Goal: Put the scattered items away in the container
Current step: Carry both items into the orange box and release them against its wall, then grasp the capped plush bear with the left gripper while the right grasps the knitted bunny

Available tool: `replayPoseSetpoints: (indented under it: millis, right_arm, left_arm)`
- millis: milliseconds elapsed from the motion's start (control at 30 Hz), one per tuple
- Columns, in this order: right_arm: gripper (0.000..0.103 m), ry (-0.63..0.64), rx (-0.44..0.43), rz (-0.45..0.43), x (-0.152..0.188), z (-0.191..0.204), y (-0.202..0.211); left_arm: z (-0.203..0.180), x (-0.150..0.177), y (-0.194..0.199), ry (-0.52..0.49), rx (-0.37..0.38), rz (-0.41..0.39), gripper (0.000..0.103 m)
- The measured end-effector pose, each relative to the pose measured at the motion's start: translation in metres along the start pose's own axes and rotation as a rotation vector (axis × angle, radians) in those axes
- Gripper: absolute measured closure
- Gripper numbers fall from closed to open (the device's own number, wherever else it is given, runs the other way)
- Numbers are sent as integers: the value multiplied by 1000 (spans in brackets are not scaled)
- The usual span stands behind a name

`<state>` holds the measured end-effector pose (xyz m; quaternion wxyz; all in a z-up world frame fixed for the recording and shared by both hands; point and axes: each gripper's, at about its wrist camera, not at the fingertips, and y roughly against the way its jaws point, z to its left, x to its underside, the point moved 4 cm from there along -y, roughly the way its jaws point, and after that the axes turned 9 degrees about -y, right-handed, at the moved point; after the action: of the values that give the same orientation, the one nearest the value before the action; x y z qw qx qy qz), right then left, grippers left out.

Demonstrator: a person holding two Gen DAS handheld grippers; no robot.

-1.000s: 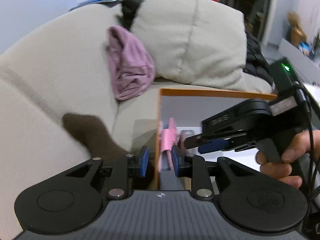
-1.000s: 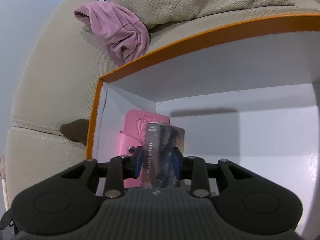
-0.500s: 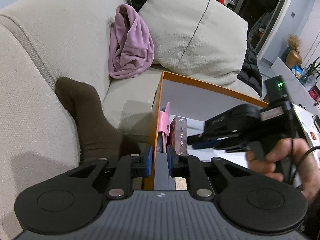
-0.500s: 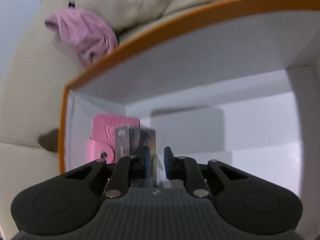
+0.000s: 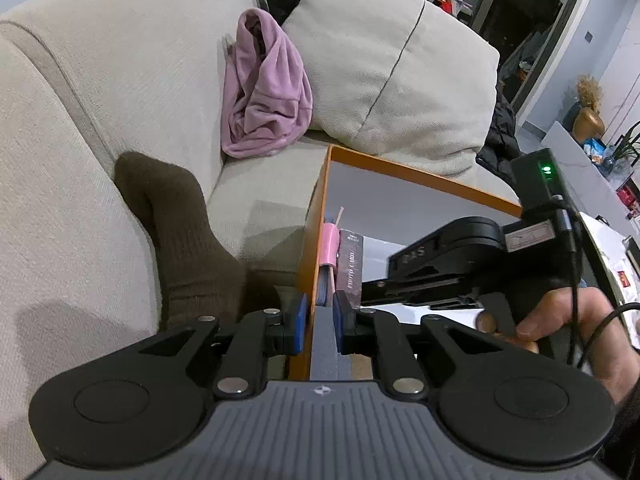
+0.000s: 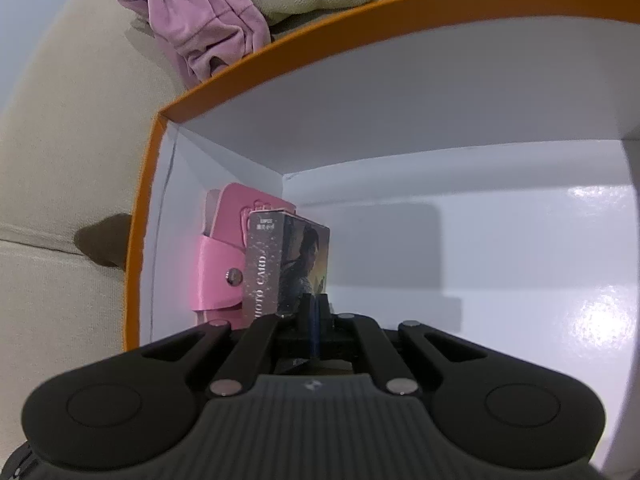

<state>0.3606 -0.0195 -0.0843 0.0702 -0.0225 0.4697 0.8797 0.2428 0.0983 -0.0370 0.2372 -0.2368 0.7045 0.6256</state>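
An orange-rimmed white box [image 5: 420, 179] [image 6: 360, 20] sits on the sofa seat. Inside its left corner a pink snap wallet [image 6: 224, 264] [image 5: 330, 240] stands against the wall, and a dark photo card box [image 6: 288, 264] [image 5: 350, 268] stands upright beside it. My left gripper [image 5: 319, 322] is shut on the box's left wall. My right gripper [image 6: 316, 312] is shut and empty, just right of the card box; it shows in the left wrist view [image 5: 400, 286] reaching into the box. A brown sock [image 5: 184, 240] lies on the seat left of the box.
A crumpled pink garment [image 5: 266, 92] [image 6: 200, 28] lies in the sofa corner beside a beige cushion [image 5: 388, 64]. The sofa armrest [image 5: 60, 220] rises at the left. A black jacket [image 5: 502, 136] and room furniture lie at the far right.
My right gripper let go of the photo card box, left it standing beside the wallet, then closed empty. My left gripper closed on the box wall.
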Motion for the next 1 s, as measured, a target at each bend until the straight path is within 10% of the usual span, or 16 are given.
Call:
replayPoseSetpoints:
  millis: [567, 1000]
  right_arm:
    - [95, 379, -157, -243, 92, 4, 134]
    - [66, 507, -92, -143, 201, -62, 141]
  left_arm:
    - [-47, 54, 95, -121, -38, -28, 85]
    - [-77, 144, 124, -284, -99, 104, 44]
